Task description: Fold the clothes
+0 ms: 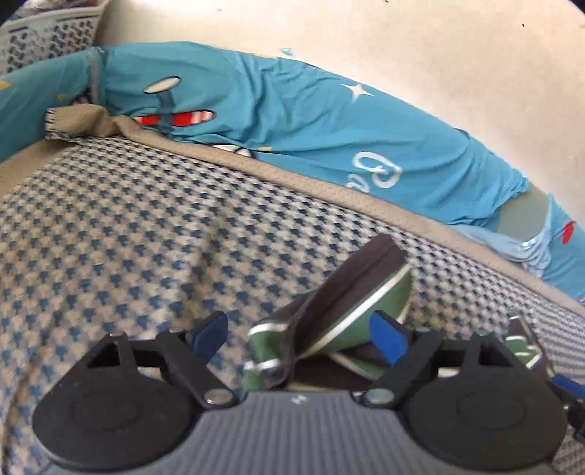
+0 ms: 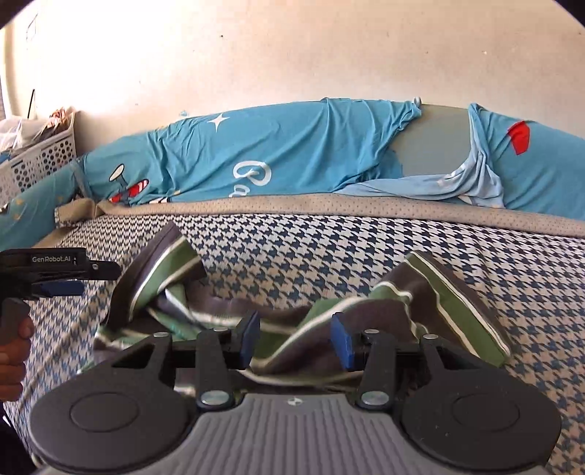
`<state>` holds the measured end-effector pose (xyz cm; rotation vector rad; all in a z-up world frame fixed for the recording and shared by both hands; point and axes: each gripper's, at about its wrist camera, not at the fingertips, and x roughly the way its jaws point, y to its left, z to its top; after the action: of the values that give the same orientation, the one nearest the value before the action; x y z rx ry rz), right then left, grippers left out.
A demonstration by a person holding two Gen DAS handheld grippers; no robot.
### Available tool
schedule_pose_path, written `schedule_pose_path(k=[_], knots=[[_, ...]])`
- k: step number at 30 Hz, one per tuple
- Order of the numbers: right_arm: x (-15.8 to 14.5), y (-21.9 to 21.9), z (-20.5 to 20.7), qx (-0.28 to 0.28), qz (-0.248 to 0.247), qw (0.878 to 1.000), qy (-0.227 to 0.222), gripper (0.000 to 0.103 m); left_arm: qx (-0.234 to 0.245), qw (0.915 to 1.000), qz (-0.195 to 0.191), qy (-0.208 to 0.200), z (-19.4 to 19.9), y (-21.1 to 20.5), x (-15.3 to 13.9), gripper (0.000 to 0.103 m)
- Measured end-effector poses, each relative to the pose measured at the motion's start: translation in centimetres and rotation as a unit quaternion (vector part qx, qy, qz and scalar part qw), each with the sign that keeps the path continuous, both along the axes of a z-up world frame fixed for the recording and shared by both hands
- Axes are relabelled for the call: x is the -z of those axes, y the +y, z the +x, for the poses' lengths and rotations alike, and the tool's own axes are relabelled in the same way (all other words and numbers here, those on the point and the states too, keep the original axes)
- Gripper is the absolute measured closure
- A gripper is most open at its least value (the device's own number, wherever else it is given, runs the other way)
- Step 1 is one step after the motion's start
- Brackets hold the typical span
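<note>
A crumpled garment with green, dark grey and white stripes [image 2: 292, 325] lies on the houndstooth bed cover [image 2: 329, 248]. Its two sleeve ends stick up, one on the left [image 2: 161, 263] and one on the right [image 2: 442, 292]. My right gripper [image 2: 296, 339] is open just over the bunched middle of the cloth. In the left wrist view, my left gripper [image 1: 299, 332] is open wide, and one raised sleeve of the garment [image 1: 351, 292] runs between its blue pads [image 1: 387, 336]. The right wrist view shows the left gripper [image 2: 73, 281] from the side, held by a hand [image 2: 14, 347].
Blue cartoon-print bedding [image 2: 292, 153] is piled along the white wall behind the beige border [image 2: 329, 204] of the cover. A white perforated basket [image 2: 40, 160] stands at the far left, also in the left wrist view as the basket [image 1: 47, 33].
</note>
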<state>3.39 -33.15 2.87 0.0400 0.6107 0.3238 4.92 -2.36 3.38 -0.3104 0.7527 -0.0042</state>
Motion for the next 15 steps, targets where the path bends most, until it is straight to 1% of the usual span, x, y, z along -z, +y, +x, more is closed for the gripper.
schedule_pose_path(k=[2,4,5,7,8,10,12,13,15], knots=[[0.3,0.4,0.8,-0.01,0.023,1.0,0.007,0.057,0.022,0.9997,0.006,0.001,1.4,-1.0,0.1,0.012],[0.5,1.3,1.4,-0.035,0.028,0.999,0.005,0.054,0.034,0.9992,0.02,-0.001,2.6,-1.8,0.2,0.008],[0.6,2.0,1.6,-0.049,0.021,0.999,0.001,0.05,0.042,0.999,0.019,0.001,3.2,-2.0,0.4,0.006],[1.0,3.5,1.9,-0.075,-0.001,0.997,-0.01,0.038,0.06,0.9981,0.01,0.007,4.2,-2.3,0.8,0.004],[1.2,4.2,2.0,-0.086,-0.015,0.996,-0.013,0.036,0.07,0.9975,0.005,0.011,4.7,-2.5,1.0,0.004],[1.8,5.4,2.3,-0.102,-0.042,0.994,-0.017,0.034,0.079,0.9967,0.006,0.013,5.5,-2.5,1.3,0.002],[2.5,6.3,2.7,-0.121,-0.062,0.991,-0.015,0.034,0.076,0.997,0.01,0.015,6.3,-2.3,1.6,0.0],[2.9,6.6,3.0,-0.125,-0.069,0.99,-0.013,0.034,0.076,0.9969,0.005,0.018,6.7,-2.0,1.8,0.0],[3.6,7.2,3.6,-0.125,-0.083,0.989,-0.007,0.034,0.08,0.9962,-0.015,0.03,7.6,-1.4,2.3,0.0]])
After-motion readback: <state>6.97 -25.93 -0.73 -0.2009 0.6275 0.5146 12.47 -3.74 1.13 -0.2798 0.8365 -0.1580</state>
